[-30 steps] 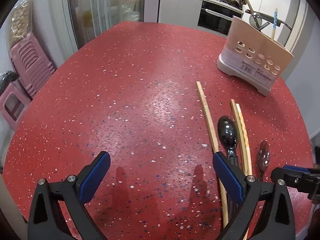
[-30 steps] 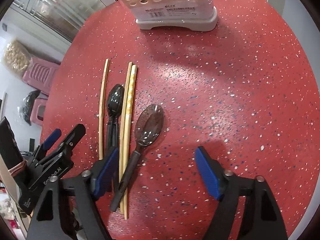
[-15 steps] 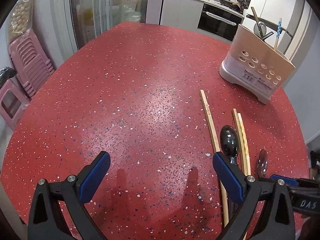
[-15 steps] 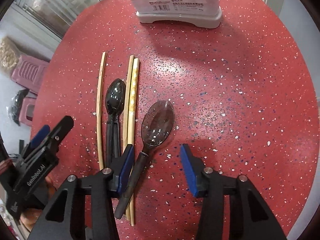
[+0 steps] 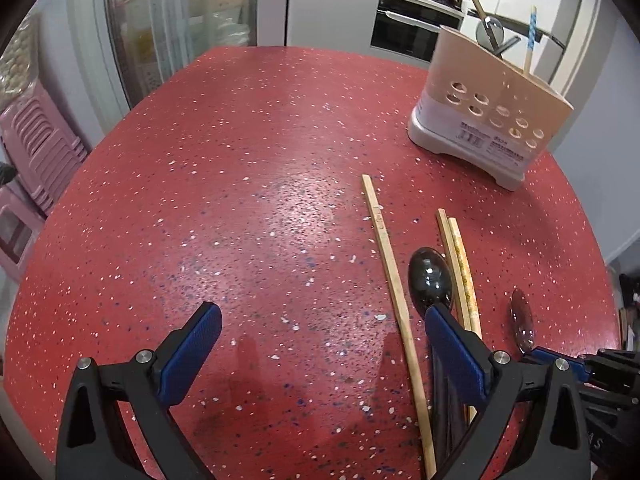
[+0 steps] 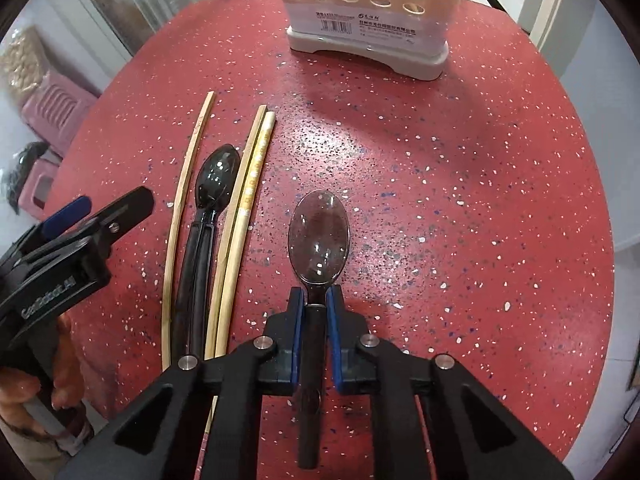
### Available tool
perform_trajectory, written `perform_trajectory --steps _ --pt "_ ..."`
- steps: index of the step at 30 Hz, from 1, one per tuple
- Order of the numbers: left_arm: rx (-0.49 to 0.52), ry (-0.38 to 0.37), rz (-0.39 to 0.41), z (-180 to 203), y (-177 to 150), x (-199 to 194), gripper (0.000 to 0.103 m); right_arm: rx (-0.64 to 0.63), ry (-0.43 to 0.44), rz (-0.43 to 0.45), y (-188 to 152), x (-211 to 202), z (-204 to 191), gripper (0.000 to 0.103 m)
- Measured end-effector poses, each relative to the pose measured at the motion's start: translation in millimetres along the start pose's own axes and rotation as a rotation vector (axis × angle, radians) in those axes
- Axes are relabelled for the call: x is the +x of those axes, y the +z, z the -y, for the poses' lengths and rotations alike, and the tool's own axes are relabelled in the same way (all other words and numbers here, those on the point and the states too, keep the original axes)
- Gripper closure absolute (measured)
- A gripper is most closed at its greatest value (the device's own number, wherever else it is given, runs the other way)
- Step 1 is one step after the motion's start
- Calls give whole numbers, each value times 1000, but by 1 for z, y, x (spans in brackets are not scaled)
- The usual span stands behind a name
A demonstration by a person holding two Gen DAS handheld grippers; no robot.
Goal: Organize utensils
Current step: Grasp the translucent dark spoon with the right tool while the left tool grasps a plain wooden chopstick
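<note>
While the left gripper hangs spread wide, the right gripper has just closed, pinching the smoky spoon handle, lower centre.

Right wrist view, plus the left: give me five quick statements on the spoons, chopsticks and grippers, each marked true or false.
1. The right gripper is shut on the handle of the translucent smoky spoon. True; its jaws have just been closing onto it.
2. The left gripper holds a chopstick. False: its jaws stand wide open over the red table and hold nothing.
3. The black spoon lies between the single chopstick and the pair of chopsticks. True.
4. The utensil holder lies tipped on its side. False: it stands upright on its grey base.
5. The utensil holder is empty. False: the left wrist view shows utensils standing in it.
</note>
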State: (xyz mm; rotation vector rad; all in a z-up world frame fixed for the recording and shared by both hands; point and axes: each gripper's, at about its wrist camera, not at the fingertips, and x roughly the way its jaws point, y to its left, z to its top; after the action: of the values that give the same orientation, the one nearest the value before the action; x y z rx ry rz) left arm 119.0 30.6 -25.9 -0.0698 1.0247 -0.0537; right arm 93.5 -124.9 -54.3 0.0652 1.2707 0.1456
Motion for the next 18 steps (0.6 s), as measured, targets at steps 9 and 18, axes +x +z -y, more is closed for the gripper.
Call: perform_trajectory --steps 9,18 --pt "3 38 -66 6 19 24 0 -28 36 26 -12 -7 9 90" --pt "67 60 -111 25 19 36 0 -35 69 24 -12 -10 17 90"
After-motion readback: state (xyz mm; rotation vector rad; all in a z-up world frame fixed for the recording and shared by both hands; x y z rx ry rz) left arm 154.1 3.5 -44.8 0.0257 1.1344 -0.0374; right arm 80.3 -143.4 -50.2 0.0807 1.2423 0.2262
